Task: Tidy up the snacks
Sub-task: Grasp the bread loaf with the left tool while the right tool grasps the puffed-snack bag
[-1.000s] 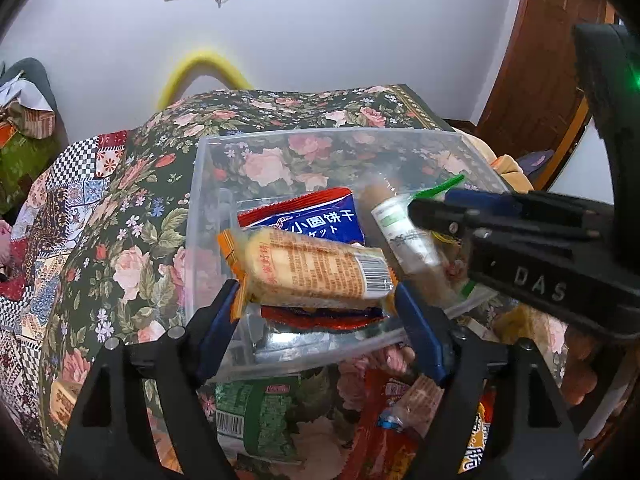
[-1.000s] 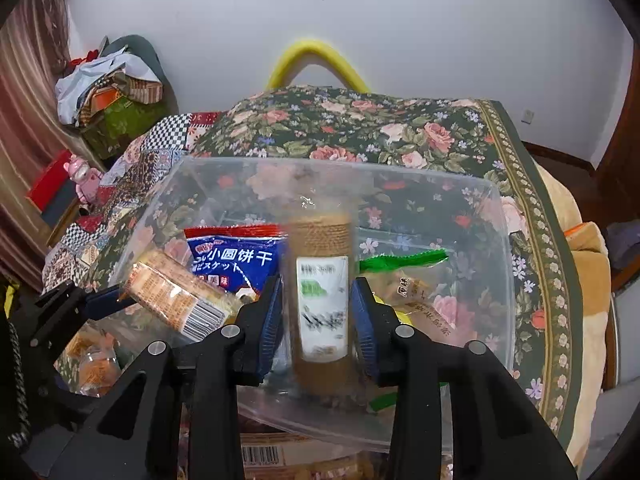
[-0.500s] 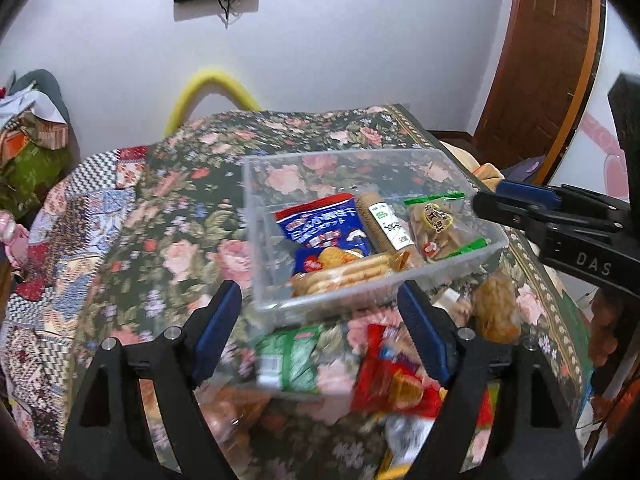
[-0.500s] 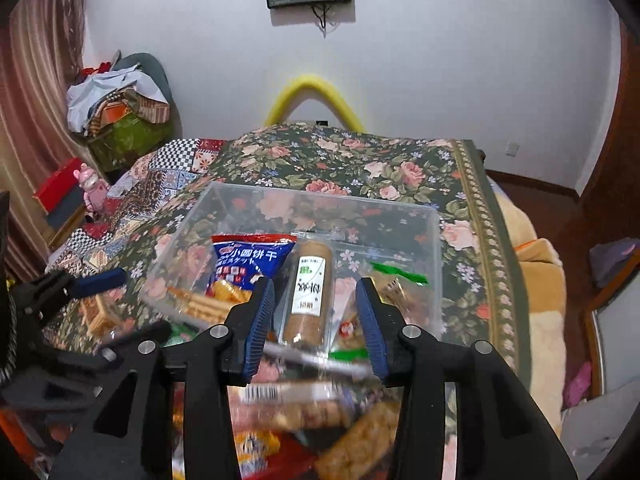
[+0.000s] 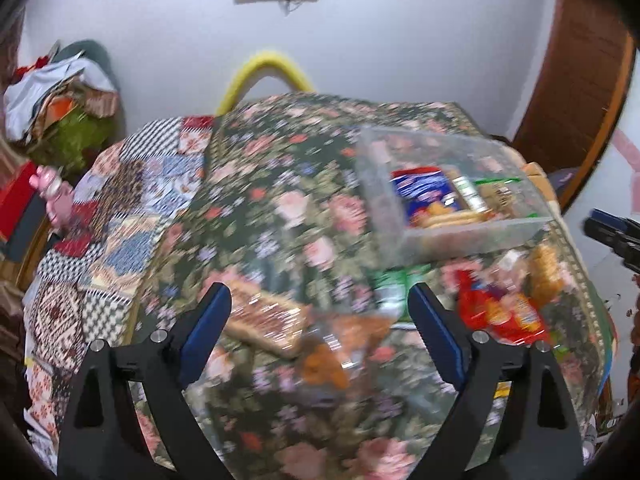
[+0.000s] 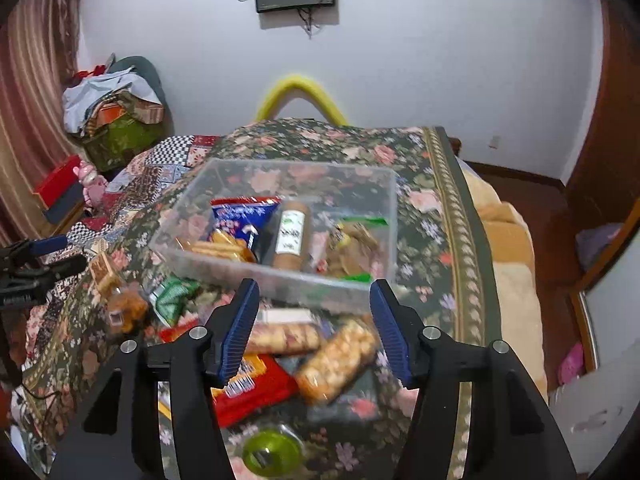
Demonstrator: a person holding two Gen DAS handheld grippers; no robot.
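Note:
A clear plastic bin (image 6: 276,280) on the floral tablecloth holds a blue biscuit bag (image 6: 240,216), a brown tube with a white label (image 6: 292,236), a cracker pack (image 6: 218,248) and a green-edged packet (image 6: 352,236). The bin also shows in the left wrist view (image 5: 472,236). My right gripper (image 6: 314,320) is open and empty above loose snacks in front of the bin. My left gripper (image 5: 320,328) is open and empty over a brown snack pack (image 5: 264,320), left of the bin.
Loose snacks lie before the bin: a red pack (image 6: 256,388), two cracker packs (image 6: 336,360), a green packet (image 6: 172,296), a green lid (image 6: 272,454). The table edge (image 6: 476,280) drops to the right. Clutter (image 6: 116,120) is piled at far left.
Both grippers let go of their snacks into the bin and pulled back and up. The left one swung left over the loose packs, and the right one opened wider.

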